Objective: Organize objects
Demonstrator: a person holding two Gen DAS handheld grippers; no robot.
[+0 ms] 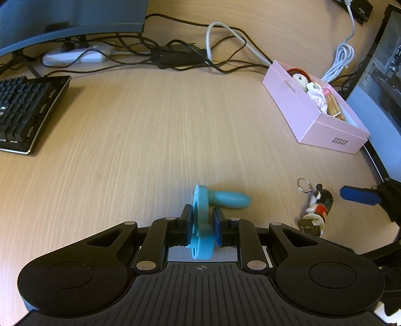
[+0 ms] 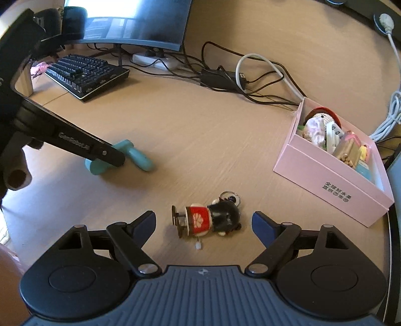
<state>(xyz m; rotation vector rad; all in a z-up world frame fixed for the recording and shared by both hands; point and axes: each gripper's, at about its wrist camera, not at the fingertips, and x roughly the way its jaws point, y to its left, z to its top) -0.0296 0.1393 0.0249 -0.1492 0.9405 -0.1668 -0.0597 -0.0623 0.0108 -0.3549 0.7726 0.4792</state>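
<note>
A teal plastic toy with a round disc and a stubby handle lies on the wooden desk. My left gripper is shut on its disc; the same toy shows in the right wrist view, partly hidden by the left gripper's finger. A small doll keychain with a black head and red body lies on the desk between the fingers of my right gripper, which is open and not touching it. The keychain also shows in the left wrist view. A pink box holding several small toys stands at the right.
A black keyboard and a monitor stand at the back left. A white power strip, a black adapter and tangled cables lie along the back. A dark computer case stands at the far right edge.
</note>
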